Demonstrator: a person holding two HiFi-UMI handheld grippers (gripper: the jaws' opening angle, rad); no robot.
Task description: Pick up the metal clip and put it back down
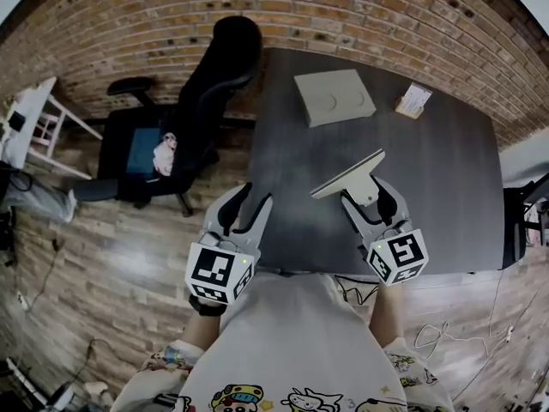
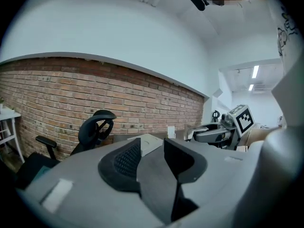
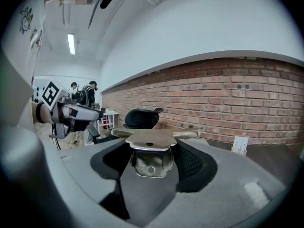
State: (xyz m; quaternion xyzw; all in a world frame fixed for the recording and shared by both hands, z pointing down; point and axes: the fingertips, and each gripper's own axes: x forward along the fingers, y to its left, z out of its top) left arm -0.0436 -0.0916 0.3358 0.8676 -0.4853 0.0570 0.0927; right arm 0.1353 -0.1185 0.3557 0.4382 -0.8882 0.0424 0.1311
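Lift looks done: metal clip (image 1: 347,178) is clamped in right gripper (image 1: 369,197) above near edge of table (image 1: 437,187), left gripper (image 1: 245,202) empty w/ jaws apart, so lower it slow & level, releasing only once it rests on table.

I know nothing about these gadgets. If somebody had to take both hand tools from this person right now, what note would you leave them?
Left gripper: open and empty, by the near left edge of the table.
Right gripper: shut on the metal clip, which it holds by the spring part. The flat bar lies across the top. The clip looks lifted off the table.
Done: the clip is picked up.
Left: lower it onto the dark tabletop and let go.
The flat grey box and small card stand sit at the far end, out of the way.
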